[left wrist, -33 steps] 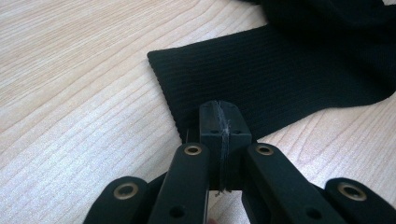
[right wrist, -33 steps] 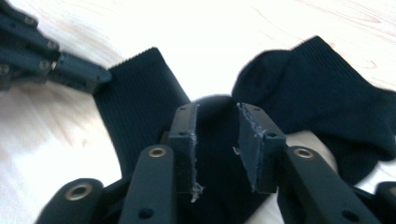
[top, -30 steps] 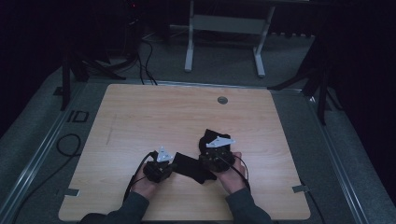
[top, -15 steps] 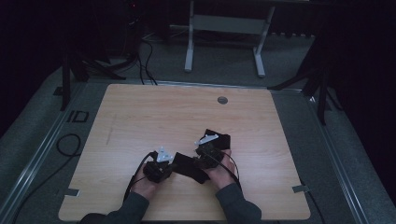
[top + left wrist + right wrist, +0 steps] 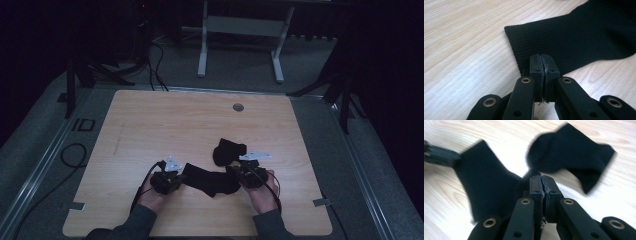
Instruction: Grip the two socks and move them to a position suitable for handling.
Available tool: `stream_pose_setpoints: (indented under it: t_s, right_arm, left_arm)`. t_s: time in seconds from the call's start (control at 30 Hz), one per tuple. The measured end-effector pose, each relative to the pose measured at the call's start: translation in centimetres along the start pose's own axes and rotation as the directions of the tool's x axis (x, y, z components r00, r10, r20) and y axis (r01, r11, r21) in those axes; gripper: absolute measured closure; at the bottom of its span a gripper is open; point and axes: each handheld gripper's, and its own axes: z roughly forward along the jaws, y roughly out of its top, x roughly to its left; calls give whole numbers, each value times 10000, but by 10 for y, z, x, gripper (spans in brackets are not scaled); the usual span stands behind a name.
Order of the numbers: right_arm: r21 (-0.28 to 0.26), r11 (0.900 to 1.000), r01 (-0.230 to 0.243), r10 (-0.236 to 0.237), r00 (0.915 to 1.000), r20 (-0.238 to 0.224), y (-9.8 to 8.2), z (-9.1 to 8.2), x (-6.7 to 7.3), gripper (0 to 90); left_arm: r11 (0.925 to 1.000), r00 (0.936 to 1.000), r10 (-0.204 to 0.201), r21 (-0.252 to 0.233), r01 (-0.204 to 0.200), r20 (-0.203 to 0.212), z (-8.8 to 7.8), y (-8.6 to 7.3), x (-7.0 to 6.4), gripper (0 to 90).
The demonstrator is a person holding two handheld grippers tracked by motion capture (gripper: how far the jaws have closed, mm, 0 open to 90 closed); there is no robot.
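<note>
A black sock (image 5: pixel 210 181) lies stretched across the near part of the wooden table (image 5: pixel 165 125), between my two grippers. My left gripper (image 5: pixel 182 176) is shut on its ribbed cuff (image 5: pixel 579 37); in the left gripper view the jaws (image 5: pixel 543 66) are pressed together over the cuff's edge. My right gripper (image 5: pixel 234 175) is shut on the sock's other end, with the fabric (image 5: pixel 486 187) running off leftward from its closed jaws (image 5: pixel 542 182). A second black sock (image 5: pixel 229 150) lies bent on the table just beyond, also visible in the right gripper view (image 5: pixel 571 162).
A round grey grommet (image 5: pixel 238 107) sits near the table's far edge. Bare wood spreads across the far and left parts of the top. Cables (image 5: pixel 70 155) lie on the floor at left, and a white stand (image 5: pixel 240 30) is behind the table.
My right gripper has moved right and toward the person, pulling the sock out between the grippers and away from the second sock. The left gripper has stayed about where it was.
</note>
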Motion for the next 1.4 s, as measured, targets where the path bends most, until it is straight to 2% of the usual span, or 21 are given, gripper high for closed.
stream_pose_setpoints:
  t_s: [0.13,0.2,0.23,0.37,0.47,0.53,0.6,0.7,0.83,0.9,0.93,0.97,1.03,1.1,1.2,1.3,1.4]
  right_arm:
    - [233,9994,-269,262,9992,303,-14,-6,-17,875]
    - [296,9990,-339,329,9989,329,-18,-7,-20,876]
    - [499,9976,-470,446,9979,479,-29,-6,-26,876]
    - [841,9918,-963,935,9949,375,-44,-1,-38,874]
    - [976,9907,-948,918,9952,341,-49,0,-40,872]
    - [1037,9909,-863,836,9961,298,-48,-1,-37,861]
    - [1279,9902,-560,553,9984,94,-46,0,-35,819]
    - [1394,9891,-480,479,9988,38,-42,1,-32,736]
    - [1056,9929,-551,546,9985,75,-32,-4,-35,584]
    - [868,9944,-605,614,9981,-80,-26,-7,-35,520]
    - [738,9954,-619,632,9979,-164,-23,-9,-35,510]
    - [738,9954,-619,632,9979,-164,-23,-9,-35,510]
    - [378,9976,-574,578,9983,-107,-15,-15,-33,490]
    - [200,9985,-506,510,9986,-162,-11,-18,-32,480]
    - [23,9991,-430,430,9988,-216,-7,-19,-30,472]
    - [180,9996,-224,229,9994,-276,-3,-13,-27,479]
    - [638,9980,9,17,9991,-414,1,-2,-25,480]
  left_arm:
    - [9998,9995,-166,51,167,-268,-3,0,7,877]
    - [9996,9990,-248,92,252,-360,-4,-1,12,875]
    - [9996,9987,-269,88,273,-438,-5,-1,13,865]
    - [9997,9979,-214,132,223,-606,-6,-1,16,857]
    - [9998,9970,-124,137,135,-765,-6,-1,16,853]
    - [9998,9955,-135,119,147,-935,-6,-2,16,848]
    - [9998,9932,-139,125,155,-1152,-7,-2,19,841]
    - [9992,9895,-398,-3,402,-1387,-8,-2,22,800]
    - [9982,9870,-583,-209,558,-1495,-9,-2,26,731]
    - [9962,9876,-808,-442,755,-1348,-10,-2,28,665]
    - [9938,9887,-961,-666,889,-1149,-13,-2,30,629]
    - [9938,9887,-961,-666,889,-1149,-13,-2,30,607]
    - [9893,9899,-1092,-1068,994,-907,-17,-2,31,589]
    - [9858,9897,-1208,-1261,1105,-773,-18,-2,32,567]
    - [9848,9895,-1243,-1314,1138,-742,-19,-2,33,557]
    - [9836,9885,-1363,-1280,1271,-654,-18,-2,35,541]
    - [9825,9867,-1474,-1252,1381,-682,-18,-2,36,538]
